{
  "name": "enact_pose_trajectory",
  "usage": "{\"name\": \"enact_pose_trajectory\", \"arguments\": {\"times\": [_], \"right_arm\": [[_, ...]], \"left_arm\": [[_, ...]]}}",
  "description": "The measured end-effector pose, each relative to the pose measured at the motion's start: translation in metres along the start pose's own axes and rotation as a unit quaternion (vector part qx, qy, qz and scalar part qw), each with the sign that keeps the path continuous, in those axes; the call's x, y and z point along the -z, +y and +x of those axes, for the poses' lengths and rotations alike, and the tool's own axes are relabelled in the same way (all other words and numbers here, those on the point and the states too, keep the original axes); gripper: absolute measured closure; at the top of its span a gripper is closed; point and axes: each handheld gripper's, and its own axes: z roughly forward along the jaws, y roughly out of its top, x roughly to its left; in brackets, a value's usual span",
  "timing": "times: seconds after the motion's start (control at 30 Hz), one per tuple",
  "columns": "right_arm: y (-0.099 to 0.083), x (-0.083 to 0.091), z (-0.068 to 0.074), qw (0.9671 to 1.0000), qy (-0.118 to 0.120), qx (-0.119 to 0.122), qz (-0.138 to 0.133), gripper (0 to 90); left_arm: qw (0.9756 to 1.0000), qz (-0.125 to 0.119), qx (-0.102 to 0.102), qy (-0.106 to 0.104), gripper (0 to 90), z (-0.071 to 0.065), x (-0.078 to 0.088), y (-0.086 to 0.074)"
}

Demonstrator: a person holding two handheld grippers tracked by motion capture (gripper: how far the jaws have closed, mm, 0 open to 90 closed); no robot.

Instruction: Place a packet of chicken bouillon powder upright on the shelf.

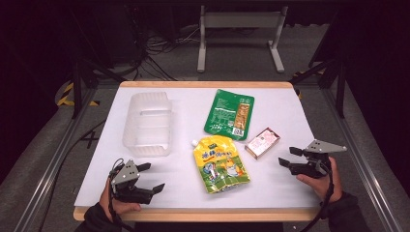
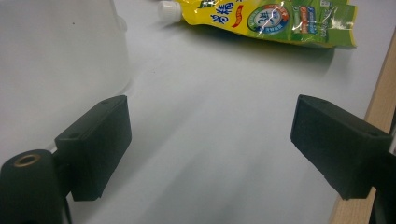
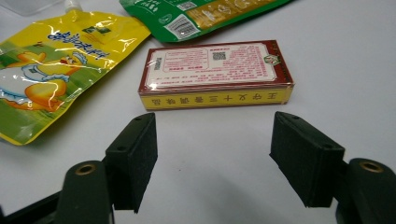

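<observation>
A clear plastic bin (image 1: 146, 123) stands on the white table (image 1: 285, 108) at the left. A green snack packet (image 1: 230, 113) lies at the back middle. In front of it lies a yellow spouted pouch (image 1: 220, 163) (image 2: 266, 21) (image 3: 51, 65). A small red and white box (image 1: 262, 142) (image 3: 215, 74) lies to its right. My left gripper (image 1: 151, 177) (image 2: 210, 140) rests open at the front left, nothing between its jaws. My right gripper (image 1: 289, 156) (image 3: 214, 154) stands open at the front right, its jaws just short of the box and apart from it.
The table's wooden front edge (image 1: 203, 215) runs close under both hands. Metal rails (image 1: 46, 169) flank the table. A grey stand (image 1: 239, 29) and cables lie on the floor beyond the far edge.
</observation>
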Motion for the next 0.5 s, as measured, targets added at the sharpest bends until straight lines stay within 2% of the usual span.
{"name": "enact_pose_trajectory", "arguments": {"times": [0.1, 0.23, 0.3, 0.43, 0.5], "right_arm": [[0.0, -0.001, 0.002, 0.9999, 0.002, 0.002, 0.011, 33.1], [0.001, -0.003, 0.008, 0.9994, 0.024, 0.006, 0.024, 33.3], [0.002, -0.004, 0.01, 0.9993, 0.026, 0.01, 0.026, 33.3], [0.005, -0.008, 0.022, 0.9979, 0.055, 0.015, 0.03, 33.0], [0.006, -0.013, 0.028, 0.9965, 0.074, 0.014, 0.036, 32.5]], "left_arm": [[1.0, 0.005, -0.001, 0.001, 14.9, -0.001, -0.001, 0.0], [0.9999, 0.013, -0.009, -0.001, 15.3, -0.004, -0.002, 0.0], [0.9997, 0.018, -0.015, 0.0, 15.3, -0.005, -0.002, 0.0], [0.9996, 0.017, -0.017, -0.013, 21.0, -0.008, -0.006, 0.003], [0.999, 0.027, -0.025, -0.024, 23.8, -0.013, -0.012, 0.006]]}}
